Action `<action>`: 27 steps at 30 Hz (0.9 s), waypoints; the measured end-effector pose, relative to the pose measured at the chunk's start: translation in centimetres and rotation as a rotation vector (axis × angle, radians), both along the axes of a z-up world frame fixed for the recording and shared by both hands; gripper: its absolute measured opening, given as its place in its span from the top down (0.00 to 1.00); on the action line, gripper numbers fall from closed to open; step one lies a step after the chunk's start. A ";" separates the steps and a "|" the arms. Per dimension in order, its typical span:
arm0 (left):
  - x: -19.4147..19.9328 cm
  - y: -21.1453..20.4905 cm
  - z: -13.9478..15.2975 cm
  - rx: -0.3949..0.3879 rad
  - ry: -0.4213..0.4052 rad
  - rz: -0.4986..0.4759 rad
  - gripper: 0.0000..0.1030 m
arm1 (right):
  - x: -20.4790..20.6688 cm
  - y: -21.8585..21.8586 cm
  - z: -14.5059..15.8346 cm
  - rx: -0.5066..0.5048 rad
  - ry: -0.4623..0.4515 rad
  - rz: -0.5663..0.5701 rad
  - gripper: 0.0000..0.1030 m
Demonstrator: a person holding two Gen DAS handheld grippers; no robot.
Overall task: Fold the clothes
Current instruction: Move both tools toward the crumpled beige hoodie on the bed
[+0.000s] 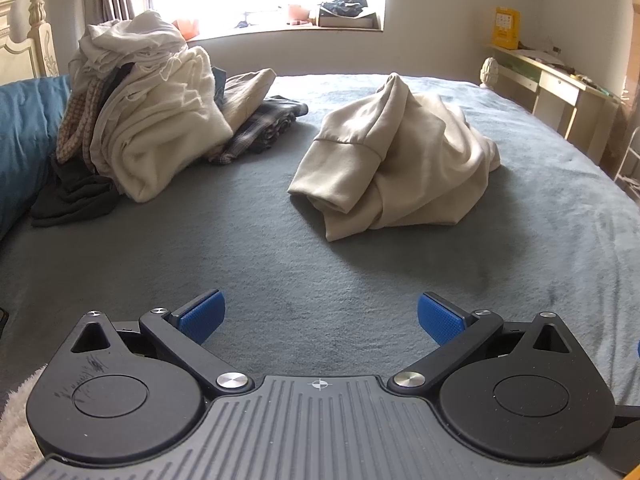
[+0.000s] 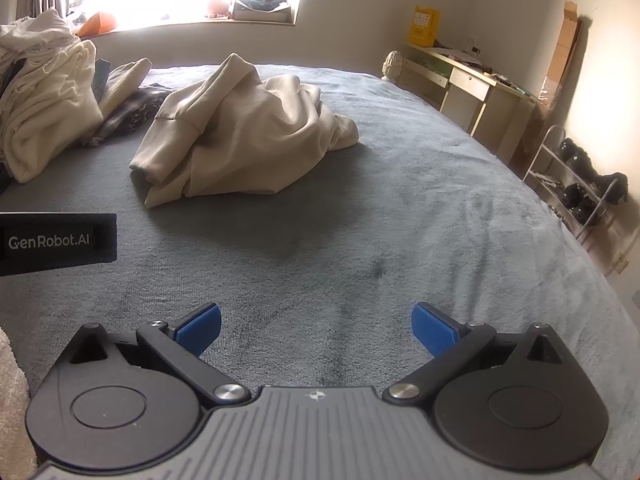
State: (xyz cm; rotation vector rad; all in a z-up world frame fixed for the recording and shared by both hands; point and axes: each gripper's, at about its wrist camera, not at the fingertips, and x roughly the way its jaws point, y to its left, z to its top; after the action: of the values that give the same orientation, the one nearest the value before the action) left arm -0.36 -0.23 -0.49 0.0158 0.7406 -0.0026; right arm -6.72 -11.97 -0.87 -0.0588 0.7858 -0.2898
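A crumpled beige sweatshirt (image 1: 396,160) lies in a heap on the grey bed cover (image 1: 280,264), one sleeve cuff pointing toward me; it also shows in the right wrist view (image 2: 240,136). My left gripper (image 1: 320,316) is open and empty, low over the cover, well short of the sweatshirt. My right gripper (image 2: 316,328) is open and empty, also short of it. A pile of unfolded clothes (image 1: 140,120) sits at the far left of the bed and also shows in the right wrist view (image 2: 44,92).
A blue pillow (image 1: 24,136) and headboard (image 1: 28,40) lie left. A window sill (image 1: 288,20) with items is behind the bed. A desk (image 2: 468,84) and shoe rack (image 2: 580,188) stand right of the bed. The left gripper's strap (image 2: 56,242) shows at left.
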 end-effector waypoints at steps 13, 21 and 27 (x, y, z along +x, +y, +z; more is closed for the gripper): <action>0.1 -0.1 -0.2 0.010 0.005 0.001 0.00 | 0.0 0.0 -0.1 0.000 0.001 -0.002 0.00; 0.1 0.1 -0.3 0.013 0.010 0.004 0.00 | -0.1 -0.1 -0.2 0.004 0.004 -0.004 0.00; 0.1 0.2 -0.4 0.012 0.013 0.001 0.00 | 0.0 -0.2 -0.3 0.006 0.007 -0.004 0.00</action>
State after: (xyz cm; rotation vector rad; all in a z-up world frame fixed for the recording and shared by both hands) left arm -0.29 -0.04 -0.87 0.0267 0.7539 0.0031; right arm -6.77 -12.12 -1.17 -0.0523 0.7936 -0.2908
